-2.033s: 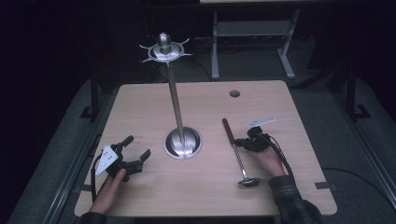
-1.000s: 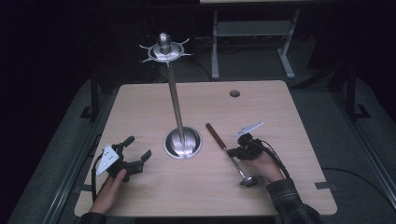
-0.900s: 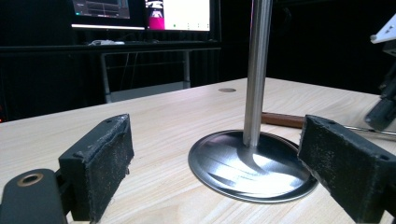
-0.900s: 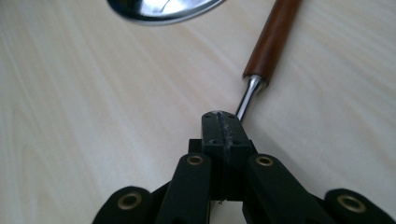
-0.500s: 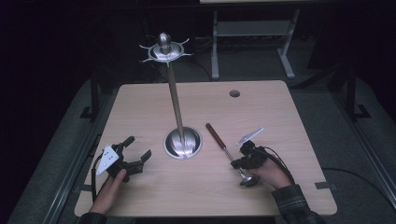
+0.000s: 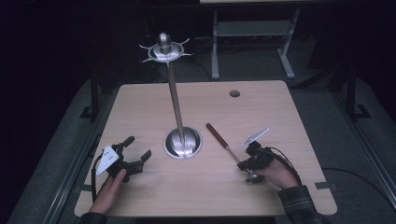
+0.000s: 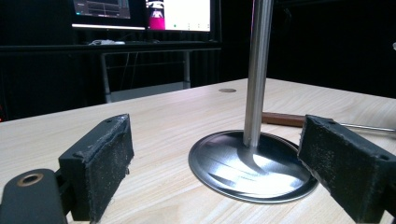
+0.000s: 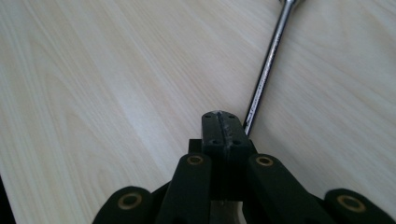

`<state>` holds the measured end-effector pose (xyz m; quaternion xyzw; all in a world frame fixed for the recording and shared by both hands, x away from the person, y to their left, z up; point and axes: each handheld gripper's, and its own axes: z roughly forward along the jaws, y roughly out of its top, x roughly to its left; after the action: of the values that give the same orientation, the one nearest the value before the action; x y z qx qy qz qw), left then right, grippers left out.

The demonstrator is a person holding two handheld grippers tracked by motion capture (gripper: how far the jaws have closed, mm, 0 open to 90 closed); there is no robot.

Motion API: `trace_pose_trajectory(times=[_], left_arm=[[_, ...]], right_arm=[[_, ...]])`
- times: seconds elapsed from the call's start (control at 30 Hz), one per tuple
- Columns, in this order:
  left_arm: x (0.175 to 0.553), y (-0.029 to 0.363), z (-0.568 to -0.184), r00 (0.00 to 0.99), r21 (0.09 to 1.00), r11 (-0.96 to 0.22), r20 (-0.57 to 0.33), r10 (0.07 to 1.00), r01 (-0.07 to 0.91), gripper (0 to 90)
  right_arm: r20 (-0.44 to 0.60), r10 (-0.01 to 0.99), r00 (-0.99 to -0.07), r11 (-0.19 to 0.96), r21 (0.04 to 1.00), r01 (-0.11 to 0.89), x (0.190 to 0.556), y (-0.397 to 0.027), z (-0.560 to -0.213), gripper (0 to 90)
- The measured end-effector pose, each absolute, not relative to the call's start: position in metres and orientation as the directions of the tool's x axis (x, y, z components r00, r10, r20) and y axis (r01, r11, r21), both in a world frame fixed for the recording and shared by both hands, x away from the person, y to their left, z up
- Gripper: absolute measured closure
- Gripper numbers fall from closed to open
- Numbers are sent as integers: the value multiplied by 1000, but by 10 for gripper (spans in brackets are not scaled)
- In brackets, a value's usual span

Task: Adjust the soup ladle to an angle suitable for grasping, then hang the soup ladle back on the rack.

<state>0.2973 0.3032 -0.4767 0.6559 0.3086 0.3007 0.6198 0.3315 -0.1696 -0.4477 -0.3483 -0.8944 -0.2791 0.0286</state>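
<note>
A tall metal stand with a hook crown (image 6: 164, 49) rises on a pole (image 6: 175, 102) from a round base (image 6: 183, 142) at the table's middle. A utensil (image 6: 224, 142) with a brown handle and steel shaft lies slanted to the right of the base. My right gripper (image 6: 243, 164) is low over its near end. In the right gripper view, that gripper (image 8: 223, 122) is shut, pads together, with the shaft (image 8: 268, 65) running just beside them. My left gripper (image 6: 138, 147) rests open at the near left. Its wide jaws (image 7: 215, 154) frame the base (image 7: 252, 168) farther off.
A cable hole (image 6: 234, 93) is in the table's (image 6: 140, 107) far right part. A metal frame (image 6: 252, 32) stands on the floor behind the table, and lit monitors (image 7: 177, 14) show beyond it. The surroundings are dark.
The utensil's handle end swung left toward the stand base. The right gripper then drew back along the shaft toward the near edge. The left gripper has not moved.
</note>
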Motion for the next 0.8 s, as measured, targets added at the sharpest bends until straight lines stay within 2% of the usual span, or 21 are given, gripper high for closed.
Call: trace_pose_trajectory(times=[0.3,0.43,0.8], left_arm=[[297,302,-476,629,998,-46,15,778,33,97],[297,302,-476,630,998,-50,18,777,34,97],[297,303,-476,629,998,-45,13,777,35,97]], right_arm=[[239,615,-751,595,484,641,336,-182,-446,899],[249,603,-758,580,515,631,339,-182,-441,897],[223,650,-726,561,504,657,355,-169,-428,805]])
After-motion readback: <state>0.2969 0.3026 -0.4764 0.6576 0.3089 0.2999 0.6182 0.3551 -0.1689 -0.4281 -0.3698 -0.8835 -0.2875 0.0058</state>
